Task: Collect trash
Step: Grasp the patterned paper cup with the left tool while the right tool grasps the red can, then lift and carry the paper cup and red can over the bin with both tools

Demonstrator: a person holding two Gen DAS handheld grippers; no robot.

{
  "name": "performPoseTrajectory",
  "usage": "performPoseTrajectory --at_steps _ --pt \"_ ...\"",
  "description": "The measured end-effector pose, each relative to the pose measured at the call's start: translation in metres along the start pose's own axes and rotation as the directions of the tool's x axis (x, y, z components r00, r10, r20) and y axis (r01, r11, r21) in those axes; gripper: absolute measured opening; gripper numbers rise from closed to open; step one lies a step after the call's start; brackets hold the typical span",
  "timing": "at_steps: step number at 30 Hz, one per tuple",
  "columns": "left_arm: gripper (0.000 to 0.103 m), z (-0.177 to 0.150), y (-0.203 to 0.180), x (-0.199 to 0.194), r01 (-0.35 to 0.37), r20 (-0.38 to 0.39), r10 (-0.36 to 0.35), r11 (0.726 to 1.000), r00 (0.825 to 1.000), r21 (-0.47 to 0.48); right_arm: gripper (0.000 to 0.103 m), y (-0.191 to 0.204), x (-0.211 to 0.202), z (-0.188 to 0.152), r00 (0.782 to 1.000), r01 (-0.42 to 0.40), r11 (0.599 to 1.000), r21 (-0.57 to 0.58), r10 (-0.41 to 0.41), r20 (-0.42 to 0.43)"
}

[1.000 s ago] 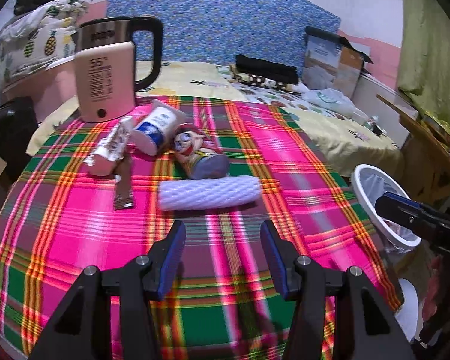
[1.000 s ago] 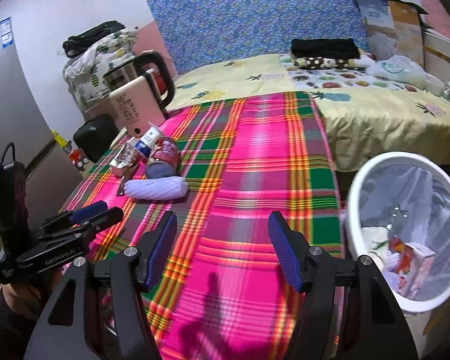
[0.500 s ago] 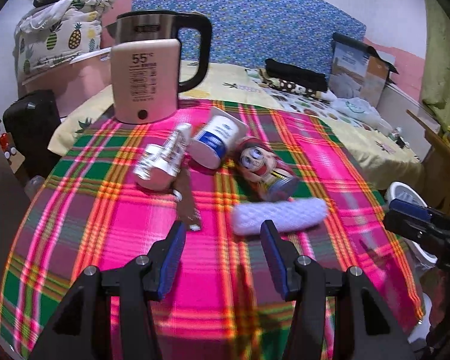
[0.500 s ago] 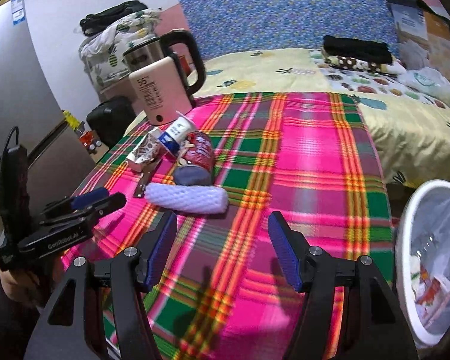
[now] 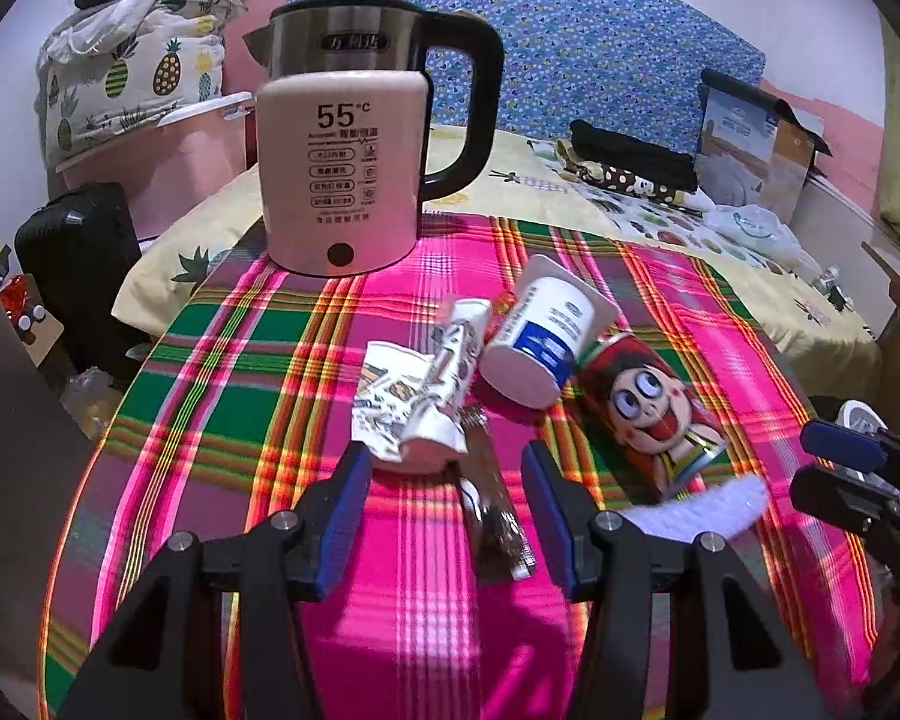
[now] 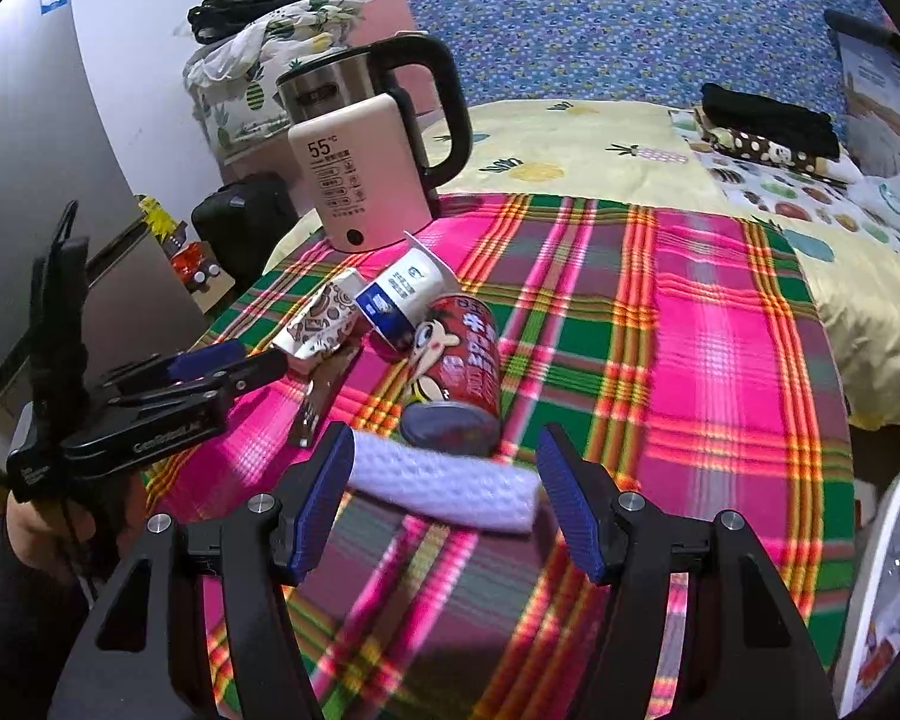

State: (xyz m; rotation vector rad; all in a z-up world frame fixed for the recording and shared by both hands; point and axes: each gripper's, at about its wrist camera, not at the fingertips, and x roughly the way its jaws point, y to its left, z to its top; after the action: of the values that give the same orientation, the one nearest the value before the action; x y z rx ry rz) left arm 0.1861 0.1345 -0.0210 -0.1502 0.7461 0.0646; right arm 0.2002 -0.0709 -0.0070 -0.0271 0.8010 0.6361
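Left claw open over wrapper | right claw open at foam sleeve

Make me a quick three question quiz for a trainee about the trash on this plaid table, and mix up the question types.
1. True or false: the left tool is shut on the dark wrapper.
2. Multiple choice: what lies right in front of the right tool? A) the kettle B) the white foam sleeve C) the yogurt cup
3. Fill in: the red cartoon can lies on its ____.

Key:
1. False; its jaws are open, with the wrapper lying between them.
2. B
3. side
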Motion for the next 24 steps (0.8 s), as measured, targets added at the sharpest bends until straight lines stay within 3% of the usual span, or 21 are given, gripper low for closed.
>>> performPoseTrajectory --at_steps 13,18,24 --pt "0.053 0.007 0.004 0.029 0.019 -0.017 -0.018 1.0 1.0 0.018 0.065 -0.002 0.035 0.009 0.999 0.005 1.0 0.0 -0.005 -0.042" --pt "0.029 0.009 0.004 0.034 0.027 -0.026 -0.026 0.999 0.999 0.025 0.064 -0.005 0.045 0.012 0.998 0.013 1.0 0.011 -0.012 -0.062" --pt "0.028 0.009 0.004 0.03 0.033 -0.02 -0.032 0.999 0.999 0.018 0.064 -0.004 0.054 0.014 0.994 0.019 1.0 0.013 -0.017 -0.103"
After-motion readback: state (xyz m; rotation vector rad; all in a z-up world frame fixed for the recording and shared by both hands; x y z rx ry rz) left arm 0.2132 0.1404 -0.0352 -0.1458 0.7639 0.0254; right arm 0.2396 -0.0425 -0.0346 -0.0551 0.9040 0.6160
